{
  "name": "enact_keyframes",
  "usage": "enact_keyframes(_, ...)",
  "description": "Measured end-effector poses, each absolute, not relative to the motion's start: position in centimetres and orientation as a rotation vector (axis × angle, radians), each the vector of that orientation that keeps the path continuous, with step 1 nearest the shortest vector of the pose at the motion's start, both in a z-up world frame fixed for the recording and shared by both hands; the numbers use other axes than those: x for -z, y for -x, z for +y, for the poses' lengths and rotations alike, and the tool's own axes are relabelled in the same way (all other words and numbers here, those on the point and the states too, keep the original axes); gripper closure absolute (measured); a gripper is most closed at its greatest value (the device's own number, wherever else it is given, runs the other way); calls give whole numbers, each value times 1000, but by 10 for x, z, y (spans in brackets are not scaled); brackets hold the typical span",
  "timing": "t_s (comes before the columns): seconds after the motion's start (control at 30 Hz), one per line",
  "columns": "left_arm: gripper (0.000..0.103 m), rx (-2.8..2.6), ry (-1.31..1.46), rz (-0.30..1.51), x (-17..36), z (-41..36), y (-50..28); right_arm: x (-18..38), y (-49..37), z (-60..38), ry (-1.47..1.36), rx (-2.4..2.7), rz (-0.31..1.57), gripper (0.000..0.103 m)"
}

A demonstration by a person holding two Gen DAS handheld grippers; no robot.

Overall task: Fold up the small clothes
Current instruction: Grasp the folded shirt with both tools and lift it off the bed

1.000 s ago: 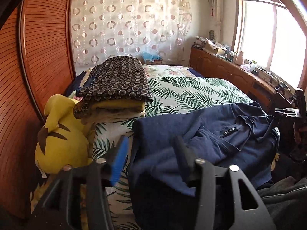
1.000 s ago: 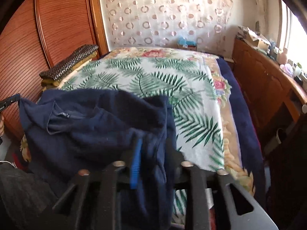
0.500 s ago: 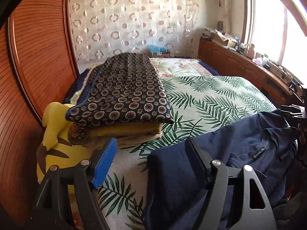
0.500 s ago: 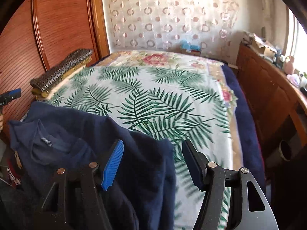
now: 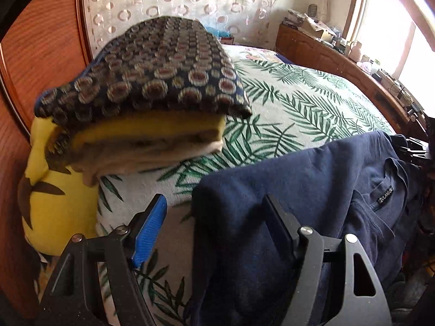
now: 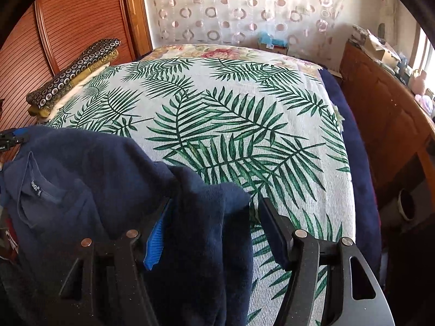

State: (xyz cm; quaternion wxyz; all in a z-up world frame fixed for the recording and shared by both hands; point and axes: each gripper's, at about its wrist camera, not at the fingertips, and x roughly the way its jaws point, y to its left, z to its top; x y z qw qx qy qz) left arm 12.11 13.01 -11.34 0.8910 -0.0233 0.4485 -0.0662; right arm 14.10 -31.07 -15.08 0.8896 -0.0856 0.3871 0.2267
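Laying navy polo shirt (image 5: 285,190) out flat on palm-leaf bedspread (image 6: 244,125), near edge, collar and label toward camera side. Left gripper (image 5: 214,225) fingers spread, having just opened wider; shirt edge lying between them, blue pad (image 5: 151,231) clear of cloth, nothing pinched. Right gripper (image 6: 212,225) fingers spread too, just opened; a bunched corner of shirt sitting in the gap, not clamped so far as visible. Folded stack (image 5: 146,103) with dotted top piece just beside, yellow plush toy (image 5: 51,190) under its corner.

Risks: much of shirt draping over bed edge, so likely to slide off once released. Bunched corner may stay wrinkled and spoil fold lines. Loose fabric could snag on a finger when pulling back, dragging shirt askew. Next grip too close to stack could knock it.
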Motion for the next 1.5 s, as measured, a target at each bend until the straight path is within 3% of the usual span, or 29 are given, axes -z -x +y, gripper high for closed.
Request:
enact_keyframes(0.07,40,157,54,954,118,129,-124,150,-136,-310,191,-484,803,39)
enact_keyframes(0.1,45,164,40,948,117,127,-123,149,-134,-309,204,-496,804,51)
enact_keyframes(0.13,56,188,31,948,116,123,-121,149,-133,-305,208,-519,808,67)
enact_keyframes(0.2,83,213,25,956,114,119,-120,148,-130,-299,216,-563,820,86)
enact_keyframes(0.27,92,228,2,945,105,111,-113,148,-124,-294,247,-565,812,89)
enact_keyframes(0.47,92,301,-78,711,10,75,-61,109,-94,-313,147,-564,693,92)
enact_keyframes(0.77,92,296,-79,384,-128,67,2,-29,-4,-347,185,-518,404,92)
enact_keyframes(1.03,92,264,-102,207,-209,77,26,-132,61,-364,265,-418,200,92)
enact_keyframes(1.2,92,247,-100,188,-219,82,10,-158,66,-357,316,-398,160,92)
enact_keyframes(1.5,92,185,-78,333,-135,88,-100,-113,-36,-336,310,-371,307,92)
